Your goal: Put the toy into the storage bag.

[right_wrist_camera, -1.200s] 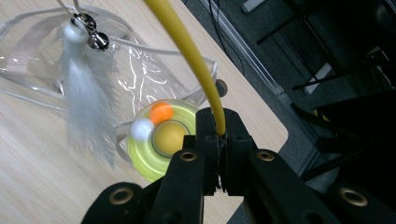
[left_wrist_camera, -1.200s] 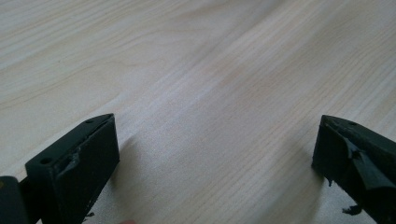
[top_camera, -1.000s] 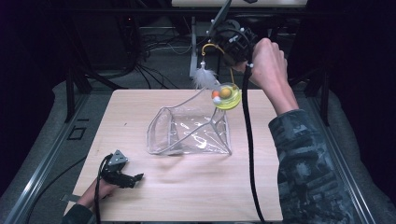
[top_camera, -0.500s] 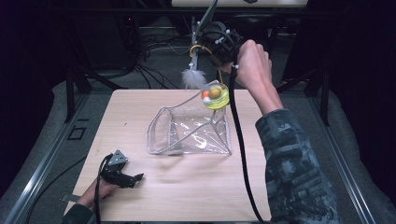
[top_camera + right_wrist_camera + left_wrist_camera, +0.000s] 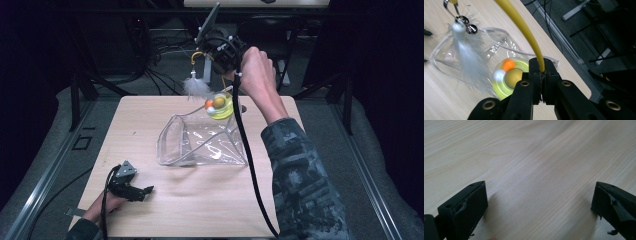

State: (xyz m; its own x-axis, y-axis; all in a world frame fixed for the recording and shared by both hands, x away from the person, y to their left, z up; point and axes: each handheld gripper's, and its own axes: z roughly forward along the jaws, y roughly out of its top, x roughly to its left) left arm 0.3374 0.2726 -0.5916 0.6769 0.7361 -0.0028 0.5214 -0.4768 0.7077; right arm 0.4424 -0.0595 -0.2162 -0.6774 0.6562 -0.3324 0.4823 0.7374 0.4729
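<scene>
My right gripper (image 5: 226, 70) is raised over the table's far edge, shut on the thin yellow wand (image 5: 530, 32) of a cat toy. In the right gripper view the jaws (image 5: 541, 71) clamp the wand just above its yellow-green disc (image 5: 510, 77), which carries an orange ball and a white ball. A white feather (image 5: 196, 87) with small bells (image 5: 467, 25) dangles from the wand's bent end. The disc (image 5: 220, 105) hangs over the far right corner of a clear plastic bag (image 5: 200, 142). My left gripper (image 5: 145, 191) rests open at the front left of the table, its jaws (image 5: 539, 195) wide apart over bare wood.
The light wooden table (image 5: 150, 115) stands on a grey floor with metal rails on both sides. Cables and stand legs (image 5: 150, 55) crowd the dark area behind the far edge. My right gripper's black cable (image 5: 250, 165) trails across the table's right side.
My right hand has carried the toy leftward and slightly down, so the disc now hangs over the bag's far corner. The left gripper has stayed put.
</scene>
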